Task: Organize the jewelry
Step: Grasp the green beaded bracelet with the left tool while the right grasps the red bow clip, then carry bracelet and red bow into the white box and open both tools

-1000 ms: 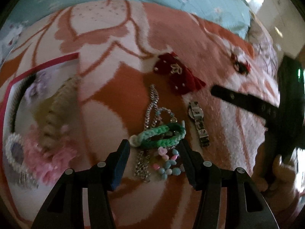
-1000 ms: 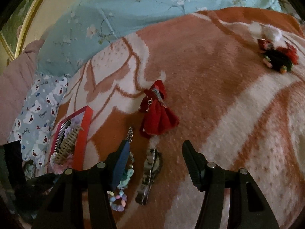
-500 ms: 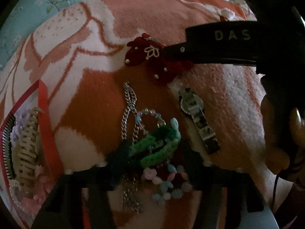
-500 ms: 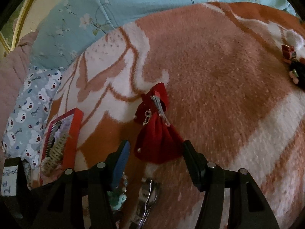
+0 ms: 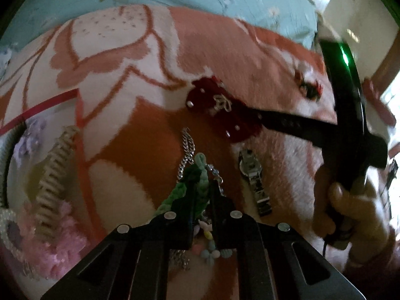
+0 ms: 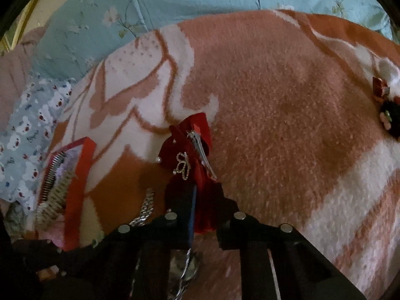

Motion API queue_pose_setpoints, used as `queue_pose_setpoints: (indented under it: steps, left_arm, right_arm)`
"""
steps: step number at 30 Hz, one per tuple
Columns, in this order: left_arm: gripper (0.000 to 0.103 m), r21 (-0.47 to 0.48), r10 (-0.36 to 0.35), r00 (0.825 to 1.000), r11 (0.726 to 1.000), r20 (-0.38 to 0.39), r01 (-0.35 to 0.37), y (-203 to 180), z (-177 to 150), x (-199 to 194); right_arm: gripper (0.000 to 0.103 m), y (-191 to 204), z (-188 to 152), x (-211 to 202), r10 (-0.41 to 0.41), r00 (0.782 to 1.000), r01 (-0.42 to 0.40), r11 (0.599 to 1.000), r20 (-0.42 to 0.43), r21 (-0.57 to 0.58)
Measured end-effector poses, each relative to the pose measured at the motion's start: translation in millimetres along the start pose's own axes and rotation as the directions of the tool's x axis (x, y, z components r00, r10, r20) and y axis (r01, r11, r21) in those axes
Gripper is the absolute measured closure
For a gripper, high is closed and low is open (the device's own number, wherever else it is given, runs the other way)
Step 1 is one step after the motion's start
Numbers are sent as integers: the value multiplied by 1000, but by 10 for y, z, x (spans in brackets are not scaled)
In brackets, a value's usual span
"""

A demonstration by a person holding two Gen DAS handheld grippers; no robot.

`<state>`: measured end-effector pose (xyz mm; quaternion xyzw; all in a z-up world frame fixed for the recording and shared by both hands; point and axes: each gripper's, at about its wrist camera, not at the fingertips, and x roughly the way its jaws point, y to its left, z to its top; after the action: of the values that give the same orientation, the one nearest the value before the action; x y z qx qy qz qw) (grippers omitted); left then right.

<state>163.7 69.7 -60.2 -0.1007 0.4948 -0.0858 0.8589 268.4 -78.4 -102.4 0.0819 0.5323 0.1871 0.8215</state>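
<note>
Between the left gripper's [image 5: 201, 195] jaws, nearly closed: a green braided bracelet [image 5: 192, 187], pinched near its middle, one looped end poking out past the tips. Just beneath those jaws, on the blanket [image 5: 140, 135]: a pastel bead bracelet [image 5: 208, 246] and a silver chain [image 5: 187, 147] running ahead. Slightly right of the jaws, apart from them: a metal wristwatch [image 5: 253, 180] lying flat. Farther ahead and right: a red velvet hair bow [image 5: 220, 110], with the right gripper's finger reaching onto it. Far left of the jaws: a red-rimmed tray [image 5: 50, 101] already holding a beige claw clip [image 5: 53, 175] and a pink fluffy scrunchie [image 5: 57, 240].

Between the right gripper's [image 6: 202, 207] jaws, drawn narrow: the lower lobe of the same bow, gripped, its silver clip and small rhinestone charm showing beyond the tips. Left of those jaws: the chain, then the tray. Far ahead and right: a dark ornament with red trim [image 6: 385, 110], still loose on the blanket.

Step in hand, by the look of it: both pieces grasped, lift not yet clearly begun. Next move likely calls for raising each clear without dragging the tangled chain and beads, then carrying both leftward to the tray.
</note>
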Motion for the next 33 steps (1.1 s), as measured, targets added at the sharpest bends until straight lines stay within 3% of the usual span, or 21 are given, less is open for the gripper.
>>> queue_pose_setpoints:
  steps: [19, 33]
  left_arm:
    - [94, -169, -30, 991, 984, 134, 52, 382, -422, -916]
    - [94, -244, -1, 982, 969, 189, 48, 631, -847, -1483]
  right_arm:
    - [93, 284, -414, -757, 152, 985, -158, 986, 87, 61]
    - [93, 740, -677, -955, 231, 969, -232, 973, 83, 11]
